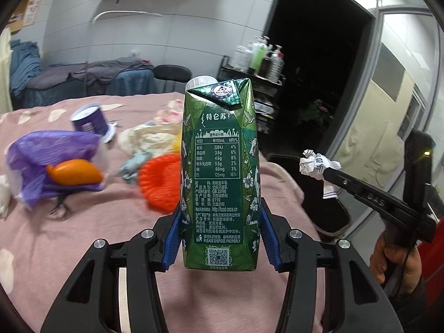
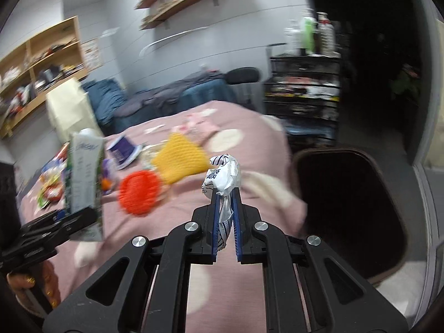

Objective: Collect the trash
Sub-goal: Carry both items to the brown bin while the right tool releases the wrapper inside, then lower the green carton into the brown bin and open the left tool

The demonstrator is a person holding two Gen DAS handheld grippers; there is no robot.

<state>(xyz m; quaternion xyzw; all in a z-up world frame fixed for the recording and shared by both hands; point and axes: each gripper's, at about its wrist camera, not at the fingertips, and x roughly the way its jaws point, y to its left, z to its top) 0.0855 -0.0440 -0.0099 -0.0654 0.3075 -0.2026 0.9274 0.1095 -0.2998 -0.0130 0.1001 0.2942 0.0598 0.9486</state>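
Observation:
My left gripper [image 1: 219,222] is shut on a green milk carton [image 1: 219,172] and holds it upright above the pink bed; the carton also shows in the right wrist view [image 2: 83,177]. My right gripper [image 2: 225,197] is shut on a crumpled white wrapper [image 2: 223,176] with blue print, held above the bed's right edge. The wrapper also shows in the left wrist view [image 1: 316,166], to the right of the carton. A dark trash bin [image 2: 349,211] stands on the floor right of the bed, just right of the wrapper.
On the pink bed [image 1: 83,236] lie a purple plastic bag [image 1: 52,161], an orange object [image 1: 75,170], a purple cup [image 1: 91,122], a red foam net [image 1: 159,183], a yellow foam net [image 2: 180,158] and crumpled cloths. A black rack [image 2: 302,94] with bottles stands behind.

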